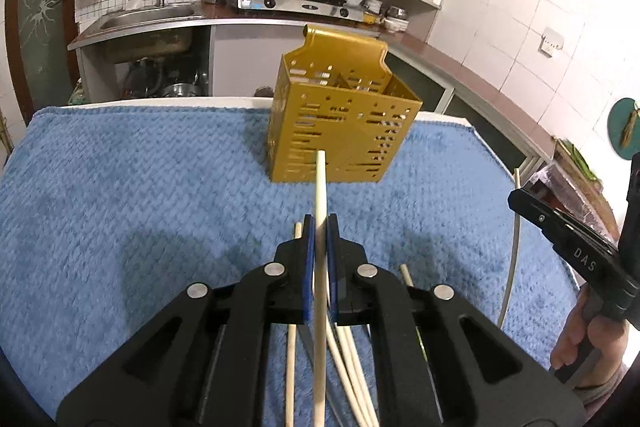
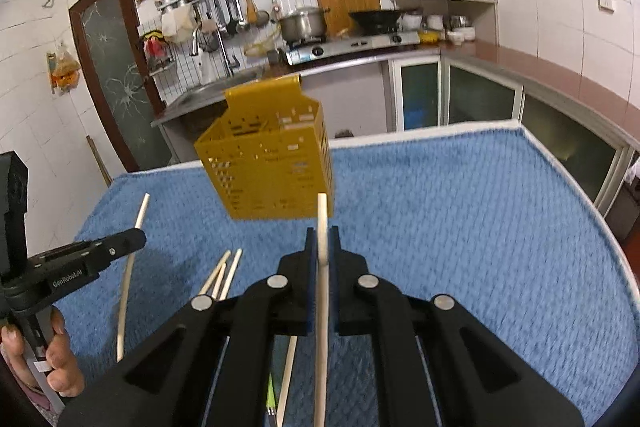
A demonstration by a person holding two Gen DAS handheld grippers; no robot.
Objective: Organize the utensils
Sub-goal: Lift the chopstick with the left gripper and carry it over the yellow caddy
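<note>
We noted the job as barely begun. The yellow perforated plastic utensil holder (image 1: 340,115) stood upright on the blue woven towel (image 1: 140,187), ahead of both tongs, and we could see no utensil standing in it, though its inside was only partly visible through the slots.

Left gripper (image 1: 319,227): jaws nearly closed, blue pads pinching one pale cream chopstick (image 1: 320,183) partway along its length. Its tip pointed forward at the holder's front wall, well short of the rim.

Right gripper (image 2: 323,239): likewise nearly closed, clamped on a second pale cream chopstick (image 2: 322,227), tip aimed at the holder's lower right corner.

Both held sticks appeared clear of the towel.

Left to do, as we judged it: carry both sticks over the rim and drop them in, then clear the rest. Beneath and behind the left tongs lay loose pale chopsticks (image 1: 352,367). Just left of the right tongs lay a few more thin sticks (image 2: 224,273). A green-tipped item (image 2: 272,393) showed under the right tongs; we could not tell what it was.
</note>
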